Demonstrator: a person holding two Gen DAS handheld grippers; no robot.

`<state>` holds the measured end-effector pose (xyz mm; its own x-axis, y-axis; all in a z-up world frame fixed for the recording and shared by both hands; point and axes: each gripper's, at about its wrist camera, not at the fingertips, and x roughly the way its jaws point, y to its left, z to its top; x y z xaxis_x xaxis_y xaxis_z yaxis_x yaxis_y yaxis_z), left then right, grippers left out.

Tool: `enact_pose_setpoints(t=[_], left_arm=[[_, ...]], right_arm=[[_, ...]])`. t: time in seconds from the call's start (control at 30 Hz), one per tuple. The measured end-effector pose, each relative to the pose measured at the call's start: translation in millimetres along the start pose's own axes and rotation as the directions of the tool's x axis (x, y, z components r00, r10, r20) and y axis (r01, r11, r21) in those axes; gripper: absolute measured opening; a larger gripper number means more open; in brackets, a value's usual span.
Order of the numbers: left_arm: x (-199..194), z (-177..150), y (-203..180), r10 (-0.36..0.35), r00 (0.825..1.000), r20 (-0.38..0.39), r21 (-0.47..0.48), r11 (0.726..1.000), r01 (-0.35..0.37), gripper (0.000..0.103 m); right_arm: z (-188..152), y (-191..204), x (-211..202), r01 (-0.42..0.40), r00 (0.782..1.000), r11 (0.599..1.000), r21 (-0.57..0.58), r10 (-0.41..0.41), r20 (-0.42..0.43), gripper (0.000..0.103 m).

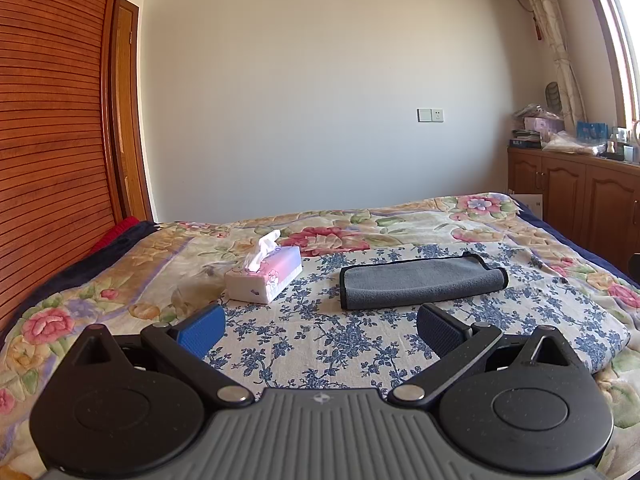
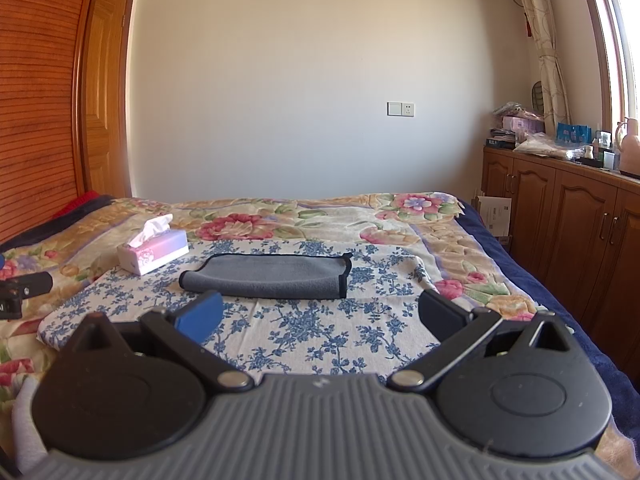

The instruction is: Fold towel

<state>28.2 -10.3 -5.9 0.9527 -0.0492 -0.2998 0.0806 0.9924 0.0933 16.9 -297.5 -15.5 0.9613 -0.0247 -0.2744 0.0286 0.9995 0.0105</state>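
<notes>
Two tongs are ours to work with, and both hang above the near side of the bed [image 1: 520,220] with their pads spread wide and nothing between them. On the bed lies a blue-flowered cloth [image 1: 320,332], and on that cloth, toward its far edge, the grey towel [image 1: 420,280] rests already doubled over, its long axis running left to right across our view. It lies straight ahead of the right tongs [image 2: 320,316] and ahead and to the right of the left tongs [image 1: 320,328], so we judge the right one nearer; neither touches it. A tissue box [image 1: 266,276] stands near the towel's left end, apart from it, and could crowd the left tongs. Nothing else lies between us and the towel.
</notes>
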Motion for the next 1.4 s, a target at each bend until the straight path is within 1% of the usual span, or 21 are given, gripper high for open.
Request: enact_pose_setpoints(t=[1.4], left_arm=[[-2.1,-1.4,-3.1,0.004,1.000,0.004,0.007,1.000,-0.004,0.103]], right_arm=[[0.0,0.9,-0.2,0.001,1.000,1.000,-0.001,-0.001,-0.001,0.103]])
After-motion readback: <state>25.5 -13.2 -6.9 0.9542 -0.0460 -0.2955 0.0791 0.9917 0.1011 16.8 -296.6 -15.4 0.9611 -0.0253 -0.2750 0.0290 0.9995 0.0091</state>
